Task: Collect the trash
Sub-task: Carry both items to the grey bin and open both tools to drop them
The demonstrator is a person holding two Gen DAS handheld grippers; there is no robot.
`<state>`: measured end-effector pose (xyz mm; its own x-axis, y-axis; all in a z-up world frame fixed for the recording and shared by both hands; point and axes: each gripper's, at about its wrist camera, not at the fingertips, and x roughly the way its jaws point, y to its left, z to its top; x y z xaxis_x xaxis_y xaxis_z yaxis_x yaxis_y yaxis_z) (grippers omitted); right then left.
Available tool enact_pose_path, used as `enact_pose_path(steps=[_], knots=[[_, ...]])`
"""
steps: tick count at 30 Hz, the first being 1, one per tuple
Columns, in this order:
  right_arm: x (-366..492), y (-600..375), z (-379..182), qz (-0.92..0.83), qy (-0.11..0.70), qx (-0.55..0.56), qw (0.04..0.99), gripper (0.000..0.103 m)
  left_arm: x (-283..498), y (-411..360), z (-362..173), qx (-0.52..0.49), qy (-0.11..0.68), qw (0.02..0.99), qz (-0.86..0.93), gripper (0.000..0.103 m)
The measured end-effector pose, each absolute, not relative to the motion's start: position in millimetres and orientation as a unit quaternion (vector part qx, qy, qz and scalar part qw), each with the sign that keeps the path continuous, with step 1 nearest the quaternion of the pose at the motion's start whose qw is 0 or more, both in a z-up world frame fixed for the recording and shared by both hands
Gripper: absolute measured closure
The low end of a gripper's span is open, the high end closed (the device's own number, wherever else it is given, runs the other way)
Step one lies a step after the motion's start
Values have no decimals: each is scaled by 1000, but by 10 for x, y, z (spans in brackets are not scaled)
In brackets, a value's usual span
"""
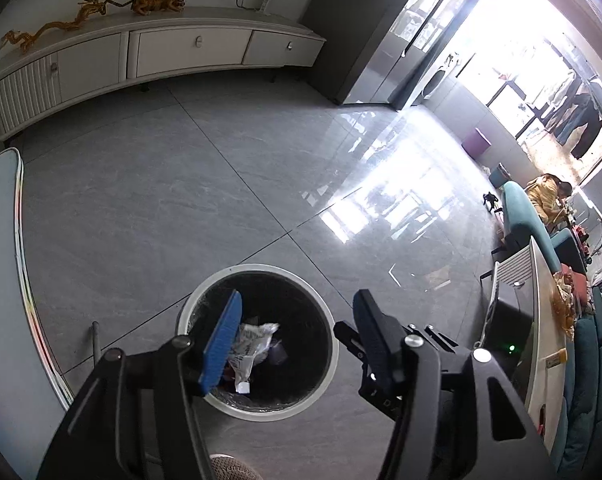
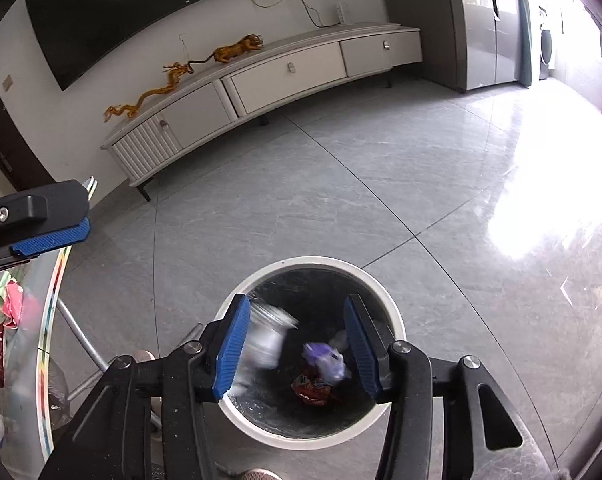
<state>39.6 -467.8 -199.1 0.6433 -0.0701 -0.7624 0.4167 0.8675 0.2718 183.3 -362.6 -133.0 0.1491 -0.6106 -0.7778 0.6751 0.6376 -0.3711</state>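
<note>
**Both jaws parted over the open bin, trash dropping in**

Nearest: right gripper, jaws apart, gripping nothing; blurred pale wrapper just off the left pad, apparently falling, directly below into the waste bin. Left gripper likewise open and empty, above the same bin, crumpled printed wrapper lying inside. Also in the bin: purple scrap, red packet. Print on both wrappers and packet too small to read. Farther: counter edge at left, then cabinet with golden dragon figure.
</note>
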Motion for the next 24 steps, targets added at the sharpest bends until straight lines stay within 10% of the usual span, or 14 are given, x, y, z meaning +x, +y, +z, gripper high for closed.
enact_pose_path(steps=[24], knots=[[-146, -4268, -953, -136, 305, 204, 920, 49, 1092, -2378, -342, 17, 363, 853, -375, 40]])
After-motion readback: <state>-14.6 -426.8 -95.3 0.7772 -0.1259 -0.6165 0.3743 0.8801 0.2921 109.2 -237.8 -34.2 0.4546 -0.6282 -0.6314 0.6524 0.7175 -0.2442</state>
